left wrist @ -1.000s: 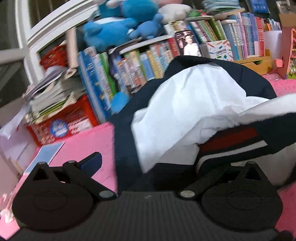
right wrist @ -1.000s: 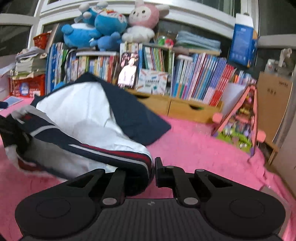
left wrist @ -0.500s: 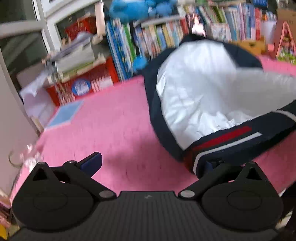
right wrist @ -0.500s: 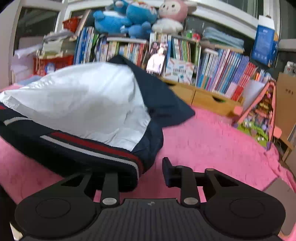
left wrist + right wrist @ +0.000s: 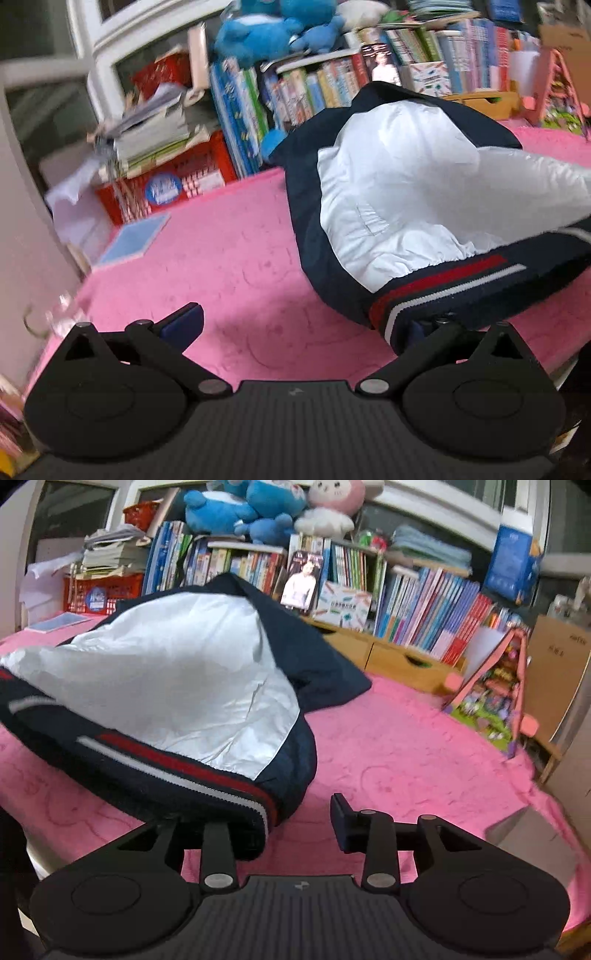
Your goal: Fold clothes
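jacket (image 5: 391, 206) spread flatter on blanket; right gripper (image 5: 295, 816) jaws opening off hem

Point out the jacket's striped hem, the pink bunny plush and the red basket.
striped hem (image 5: 192, 771), right wrist view, on the red stripe.
pink bunny plush (image 5: 334, 496), right wrist view, on its face.
red basket (image 5: 173, 184), left wrist view, on its front wall.
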### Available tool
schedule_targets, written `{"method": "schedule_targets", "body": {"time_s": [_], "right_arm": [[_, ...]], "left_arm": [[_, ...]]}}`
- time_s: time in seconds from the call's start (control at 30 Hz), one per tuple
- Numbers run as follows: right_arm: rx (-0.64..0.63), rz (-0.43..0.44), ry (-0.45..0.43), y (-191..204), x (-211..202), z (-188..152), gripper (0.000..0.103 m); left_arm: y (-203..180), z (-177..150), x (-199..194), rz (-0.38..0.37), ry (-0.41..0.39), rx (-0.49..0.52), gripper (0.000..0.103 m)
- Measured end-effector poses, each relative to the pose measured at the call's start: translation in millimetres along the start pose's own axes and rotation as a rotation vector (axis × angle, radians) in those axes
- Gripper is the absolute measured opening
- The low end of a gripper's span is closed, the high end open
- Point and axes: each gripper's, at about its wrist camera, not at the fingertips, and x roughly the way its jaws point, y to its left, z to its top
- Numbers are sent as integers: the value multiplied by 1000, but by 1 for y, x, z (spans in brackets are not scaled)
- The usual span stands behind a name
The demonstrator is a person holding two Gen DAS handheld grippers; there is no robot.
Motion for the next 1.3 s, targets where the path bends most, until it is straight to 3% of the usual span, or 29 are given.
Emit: {"method": "schedule_targets", "body": {"time_s": [0.17,0.3,0.33,0.47,0.57,0.6,0.7,0.73,0.83,0.9,0.97,1.07,1.13,1.2,1.23,1.3], "right_arm": [[11,8,49,0,14,-10,41],[-21,30,61,-2,7,-18,47],[-6,33,73,-6,6,-18,53],[57,51,95,-17,6,-22,56],[59,137,94,-17,2,-23,56],[69,184,94,-21,-1,-23,59],[154,337,104,-46,-13,-22,88],[182,372,92,-55,-19,-21,91],[254,347,2,-81,-37,-10,91],[245,301,-50,-77,-36,4,88],[184,285,-93,-48,-23,17,83],[121,329,-112,18,6,26,67],[121,366,-119,54,25,29,61],[124,372,-108,75,41,28,56],[114,349,-97,79,46,26,49],[70,241,-92,70,51,16,44]], "left_arm": [[-13,-10,32,-44,128,-15,103],[-13,-17,26,-58,115,24,103],[-10,-18,24,-74,119,19,103],[1,-22,27,-143,164,-34,103],[5,-16,18,-195,145,-15,103],[6,-16,13,-228,132,0,103],[18,-16,-9,-324,78,52,103],[24,-15,-18,-346,48,68,103],[40,-4,-37,-376,-50,72,103],[37,10,-34,-365,-102,44,103],[16,24,-15,-368,-125,-2,103],[-30,33,26,-372,-88,-40,103],[-56,31,50,-313,-41,-10,103],[-58,24,61,-267,-21,-4,103],[-56,19,65,-246,-16,-5,103],[-50,10,71,-205,-6,-7,103]]}}
